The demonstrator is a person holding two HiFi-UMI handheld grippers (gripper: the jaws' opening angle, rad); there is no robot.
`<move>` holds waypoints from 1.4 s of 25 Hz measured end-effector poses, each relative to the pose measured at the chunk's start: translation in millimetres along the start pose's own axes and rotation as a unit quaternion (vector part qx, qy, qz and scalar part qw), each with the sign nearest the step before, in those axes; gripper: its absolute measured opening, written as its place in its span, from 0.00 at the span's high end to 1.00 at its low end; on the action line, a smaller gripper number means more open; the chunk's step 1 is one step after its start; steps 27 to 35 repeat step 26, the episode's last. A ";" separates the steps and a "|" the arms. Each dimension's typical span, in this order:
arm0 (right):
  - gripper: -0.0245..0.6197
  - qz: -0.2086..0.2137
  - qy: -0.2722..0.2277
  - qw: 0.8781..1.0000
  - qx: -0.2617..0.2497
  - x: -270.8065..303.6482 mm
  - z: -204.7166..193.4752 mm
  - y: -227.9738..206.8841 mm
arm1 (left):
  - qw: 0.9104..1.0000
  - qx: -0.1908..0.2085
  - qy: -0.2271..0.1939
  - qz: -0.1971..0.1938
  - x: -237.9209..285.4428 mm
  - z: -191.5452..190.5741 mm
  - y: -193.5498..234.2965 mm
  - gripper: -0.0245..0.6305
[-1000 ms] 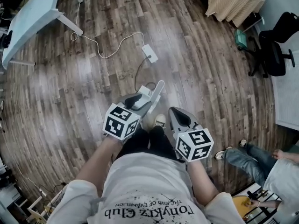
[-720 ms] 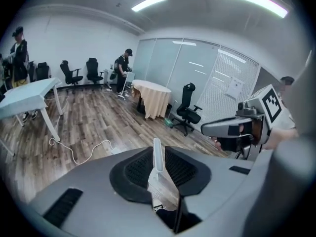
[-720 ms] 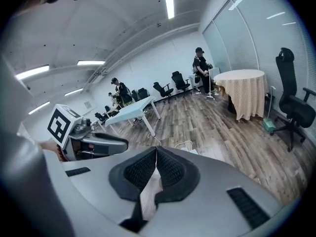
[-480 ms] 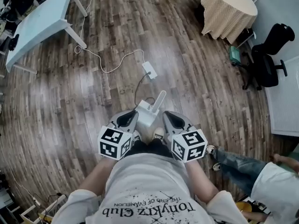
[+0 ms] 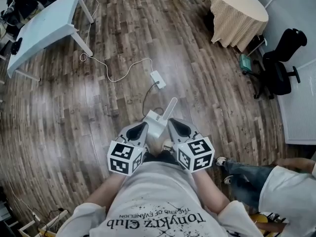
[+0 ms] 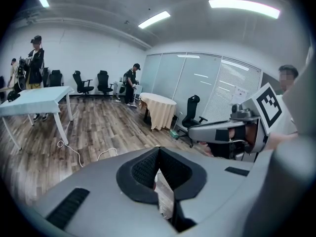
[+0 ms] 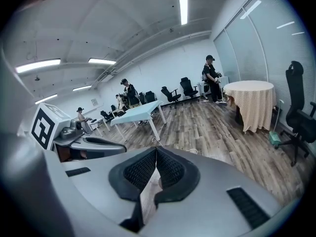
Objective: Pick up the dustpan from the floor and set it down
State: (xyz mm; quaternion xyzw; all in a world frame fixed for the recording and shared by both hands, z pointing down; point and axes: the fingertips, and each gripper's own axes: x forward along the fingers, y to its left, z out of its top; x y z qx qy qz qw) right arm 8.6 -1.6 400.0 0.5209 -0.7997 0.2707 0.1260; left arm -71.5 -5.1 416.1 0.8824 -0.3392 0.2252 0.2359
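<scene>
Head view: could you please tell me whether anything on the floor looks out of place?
A white cable lies loose across the wooden floor, looping from the table leg to a white block just ahead of the dustpan. It looks like a trip hazard; nothing else stands out.

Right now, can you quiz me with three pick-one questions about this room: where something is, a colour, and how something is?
1. Where is the dustpan? A between the left gripper and right gripper B on a shelf C in a sink
2. What colour is the round table's cloth? A red B beige C green
3. How are the left gripper's jaws? A wide apart B shut together C round a cup
Answers: 1 A, the head view shows it between them; 2 B, pale beige cloth; 3 B, its jaws meet.
</scene>
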 end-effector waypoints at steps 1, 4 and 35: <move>0.92 -0.001 0.002 1.000 -0.005 -0.2 -0.8 1.8 | 1.000 -0.001 0.000 0.002 -1.4 0.1 1.4 0.93; 0.92 -0.002 0.008 1.000 -0.012 -0.7 -3.3 6.8 | 1.000 0.001 -0.002 0.005 -4.4 0.9 5.0 0.93; 0.92 -0.008 0.008 1.000 -0.014 -3.8 -7.6 12.2 | 1.000 0.002 -0.005 0.002 -7.3 1.6 3.8 0.93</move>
